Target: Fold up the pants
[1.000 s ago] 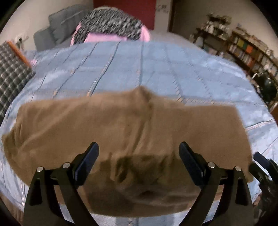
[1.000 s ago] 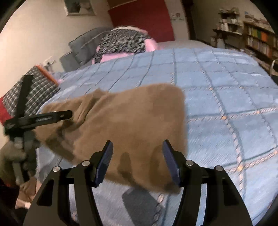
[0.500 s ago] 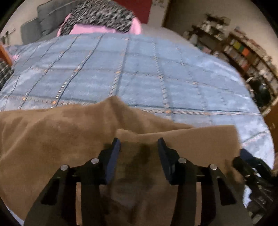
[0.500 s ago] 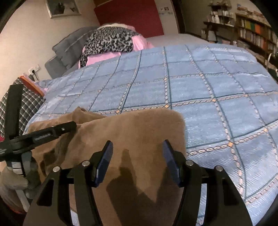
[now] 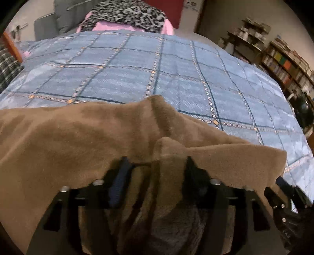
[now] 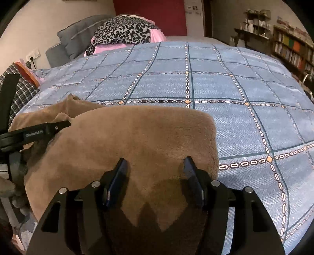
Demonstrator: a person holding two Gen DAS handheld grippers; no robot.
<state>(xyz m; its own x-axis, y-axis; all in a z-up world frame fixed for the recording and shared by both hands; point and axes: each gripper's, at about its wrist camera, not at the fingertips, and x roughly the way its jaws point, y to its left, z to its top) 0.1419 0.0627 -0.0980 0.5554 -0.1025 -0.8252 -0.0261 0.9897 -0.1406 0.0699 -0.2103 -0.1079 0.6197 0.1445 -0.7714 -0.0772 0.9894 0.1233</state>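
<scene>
Blue checked bed (image 6: 196, 82), bookshelves (image 6: 290, 49) (right), red wall (image 6: 149, 15).

- The pants (image 6: 137, 141) lie on the bedspread (image 6: 196, 82), at its near edge.
- The left gripper (image 5: 155, 168) sits low over the pants with a fold of cloth draped over and between its fingers.
- The right gripper (image 6: 155, 166) is to its right, above the pants' right end.
- Pillows (image 6: 125, 33) lie at the far end of the bed.
- Bookshelves (image 6: 290, 47) stand to the right.
</scene>
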